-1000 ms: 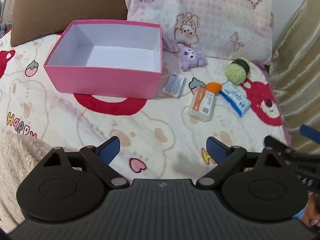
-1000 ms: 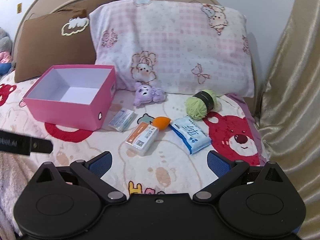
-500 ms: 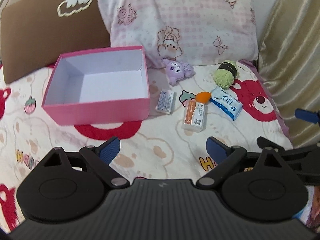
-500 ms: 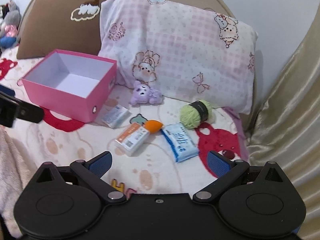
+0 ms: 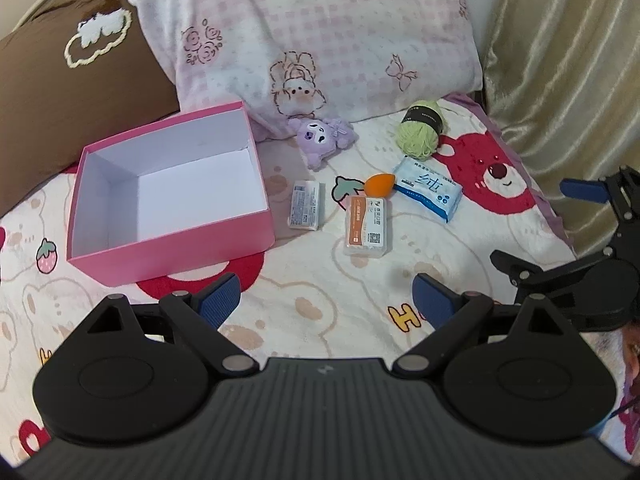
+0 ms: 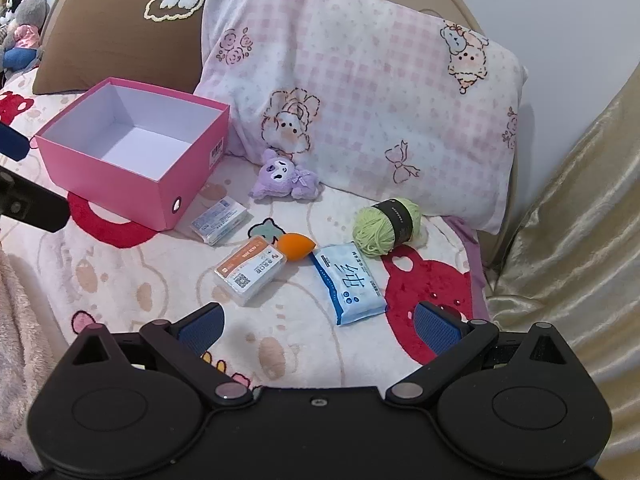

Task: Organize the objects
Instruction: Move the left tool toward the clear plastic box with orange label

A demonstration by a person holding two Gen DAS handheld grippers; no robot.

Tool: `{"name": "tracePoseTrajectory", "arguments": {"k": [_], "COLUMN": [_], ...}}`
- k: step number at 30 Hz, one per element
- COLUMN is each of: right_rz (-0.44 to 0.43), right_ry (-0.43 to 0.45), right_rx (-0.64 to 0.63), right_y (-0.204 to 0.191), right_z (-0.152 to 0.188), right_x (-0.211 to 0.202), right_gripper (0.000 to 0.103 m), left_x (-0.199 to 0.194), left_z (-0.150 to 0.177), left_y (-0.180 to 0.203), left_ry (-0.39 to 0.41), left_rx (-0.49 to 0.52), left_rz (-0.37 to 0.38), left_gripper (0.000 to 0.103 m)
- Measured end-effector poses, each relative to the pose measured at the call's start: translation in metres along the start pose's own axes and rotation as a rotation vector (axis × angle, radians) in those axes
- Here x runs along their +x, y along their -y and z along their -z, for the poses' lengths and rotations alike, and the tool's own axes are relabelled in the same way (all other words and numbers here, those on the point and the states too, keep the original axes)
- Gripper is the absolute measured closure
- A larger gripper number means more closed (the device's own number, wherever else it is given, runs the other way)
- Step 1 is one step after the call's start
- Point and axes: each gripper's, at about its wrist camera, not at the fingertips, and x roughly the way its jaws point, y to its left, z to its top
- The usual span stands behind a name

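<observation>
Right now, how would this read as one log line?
left gripper: open, empty | right gripper: open, empty | pink box: empty | six items on bedspread

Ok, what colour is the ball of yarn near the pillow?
The ball of yarn is light green with a black paper band around it, clearest in the right wrist view.

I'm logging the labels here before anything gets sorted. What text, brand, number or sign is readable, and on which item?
"纯": large blue character on the blue tissue pack.
"H": yellow letter printed on the blanket; the rest is hidden behind the fingers.
Orange-and-white box: QR code and print, too small to read.
Small white box: print blurred.
Green yarn ball: black band text too small.
Pink box: side sticker unreadable.
</observation>
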Motion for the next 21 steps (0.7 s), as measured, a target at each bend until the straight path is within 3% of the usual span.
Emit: {"name": "tracePoseTrajectory", "arguments": {"k": [7,11,15,21], "right_rz": [-0.054,-0.194,-0.272,-0.332], "right_ry": [-0.015,0.008,0.087,0.042], "right_rx": [0.012,0.116,0.213,0.262], "right_y": [0.007,0.02,0.029,0.026], "right_z": [-0.003,-0.006,-0.002,-0.005], "right_x": [0.011,0.023,0.042,0.088], "right_gripper": [0.001,0.001,0.001,0.001], "left_x": [0.006,0.018,0.03,0.058], "left_z": [-0.009,-0.018,-0.025,-0.038], "left_y": [0.003,0.004,0.003,0.003], "left_ry": [-0.016,-0.024,0.057,0.102], "left_rx": [0.038,0.031,-0.014,-0.087], "left_rz": [0.003,0.031,0.019,0.037], "left_gripper": [0.009,0.009,0.009,0.009]}}
